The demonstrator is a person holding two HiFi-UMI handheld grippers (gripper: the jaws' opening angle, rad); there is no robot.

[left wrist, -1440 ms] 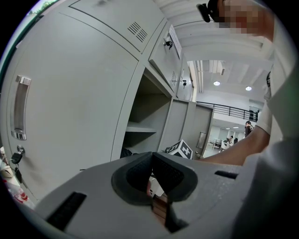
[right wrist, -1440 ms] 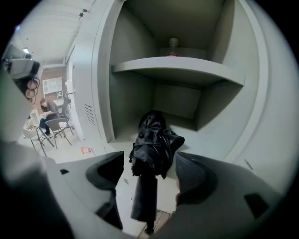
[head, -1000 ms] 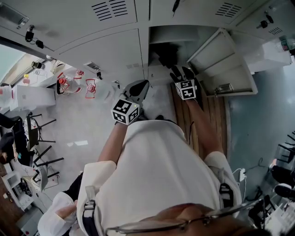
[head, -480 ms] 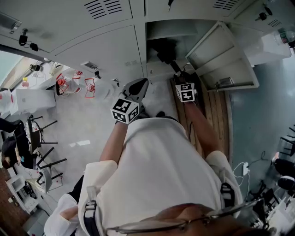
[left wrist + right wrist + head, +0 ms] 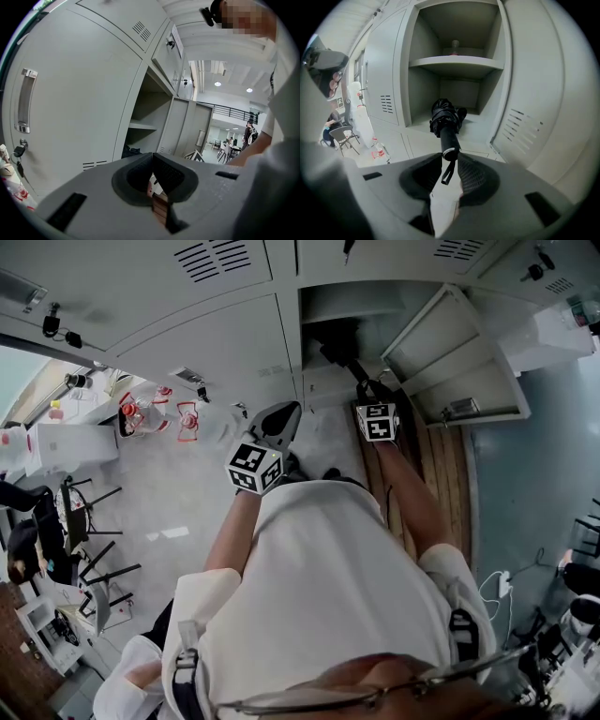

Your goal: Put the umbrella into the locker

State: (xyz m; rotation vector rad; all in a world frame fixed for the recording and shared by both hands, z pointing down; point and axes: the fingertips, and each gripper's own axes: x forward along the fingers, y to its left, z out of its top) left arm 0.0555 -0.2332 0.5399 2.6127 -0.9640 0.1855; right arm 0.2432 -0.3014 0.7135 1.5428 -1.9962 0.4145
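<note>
Right claw point(image 5: 449, 160) tighter (around cylindrical black umbrella point(image 5: 445, 119))

Pale speckled floor point(image 5: 178, 493) spreads out on the left, wooden boards point(image 5: 441, 465) run along the right, black chairs point(image 5: 89, 559) crowd the left edge, and ceiling lights point(image 5: 218, 84) glow above a dark railing point(image 5: 229, 111).

Your right gripper point(image 5: 450, 157) has been closing its jaws: wide apart a second ago, they now pinch the handle end of the umbrella point(image 5: 444, 119). The gripper has also turned slightly.
</note>
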